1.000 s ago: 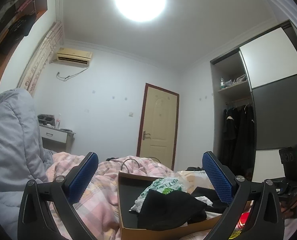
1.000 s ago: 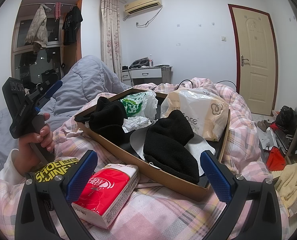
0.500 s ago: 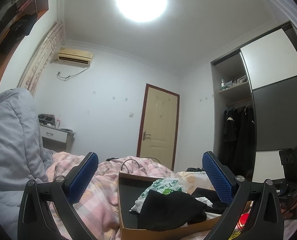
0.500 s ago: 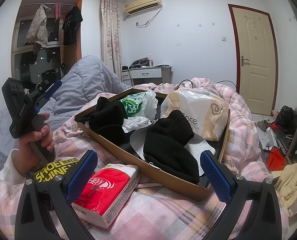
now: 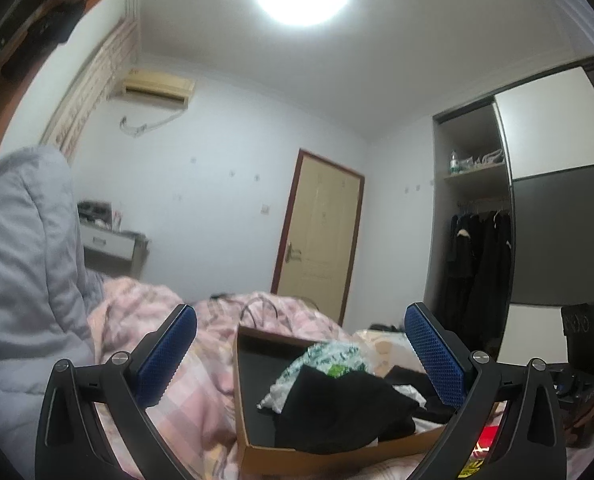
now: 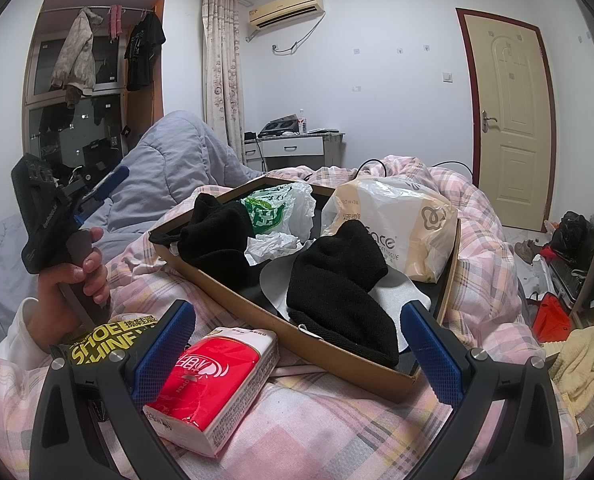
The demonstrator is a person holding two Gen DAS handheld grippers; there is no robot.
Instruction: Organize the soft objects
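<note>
A brown cardboard box (image 6: 337,356) lies on the pink plaid bed. It holds two black knit pieces (image 6: 337,292) (image 6: 217,236), a green-printed plastic bag (image 6: 273,208) and a beige tissue bag (image 6: 397,220). A red tissue pack (image 6: 213,376) lies on the bed outside the box, just ahead of my right gripper (image 6: 297,356), which is open and empty. My left gripper (image 5: 301,356) is open and empty, held up and tilted toward the ceiling, left of the box (image 5: 321,456). It also shows in the right wrist view (image 6: 109,184).
A grey duvet (image 6: 177,160) is piled at the left. A yellow-and-black shoe-shine packet (image 6: 109,340) lies by the tissue pack. A yellowish towel (image 6: 585,364) and clutter sit on the floor at the right. A door (image 6: 509,120) and wardrobe (image 5: 477,248) stand beyond.
My left gripper has tilted slightly upward, so the box sits a little lower in its view. The right gripper has not moved.
</note>
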